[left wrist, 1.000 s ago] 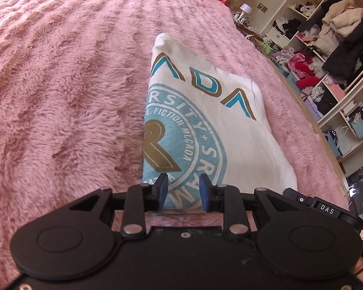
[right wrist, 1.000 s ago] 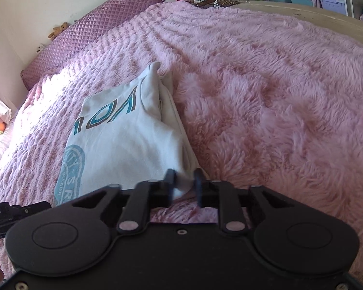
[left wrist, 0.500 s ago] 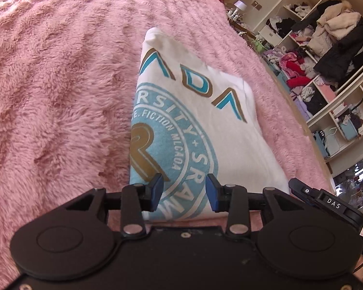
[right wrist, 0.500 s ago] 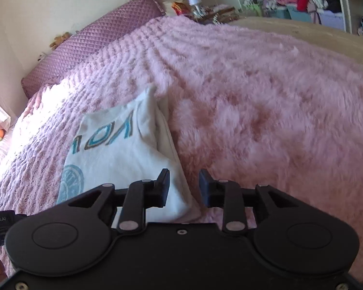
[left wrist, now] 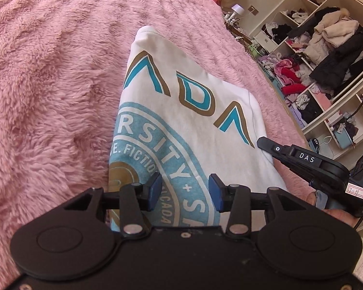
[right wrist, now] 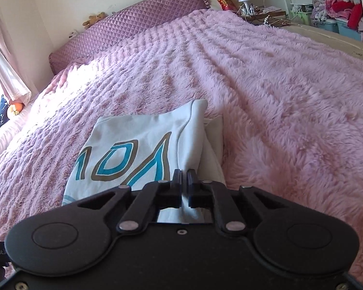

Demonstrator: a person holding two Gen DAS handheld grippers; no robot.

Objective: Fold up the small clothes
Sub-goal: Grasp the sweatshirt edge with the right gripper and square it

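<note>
A folded white T-shirt (left wrist: 193, 120) with a teal and gold print lies on the pink fluffy blanket (left wrist: 48, 96). My left gripper (left wrist: 185, 191) hovers over its near end. The blue pads (left wrist: 155, 191) stand apart over the round print, the jaws are opening, and nothing is pinched. In the right wrist view the T-shirt (right wrist: 138, 135) shows its folded right edge with layers beneath. My right gripper (right wrist: 185, 181) is shut on a ridge of that white fabric at the near right edge.
A purple quilted headboard cushion (right wrist: 138, 21) runs along the far end of the bed. Open shelves (left wrist: 326, 48) stuffed with clothes stand off the right side. A bedside table with a small lamp (right wrist: 244, 0) sits near the head. The blanket (right wrist: 290, 96) stretches wide to the right.
The left jaws have widened and moved forward over the print. The right gripper opened, shifted left onto the shirt's edge and closed on the fabric.
</note>
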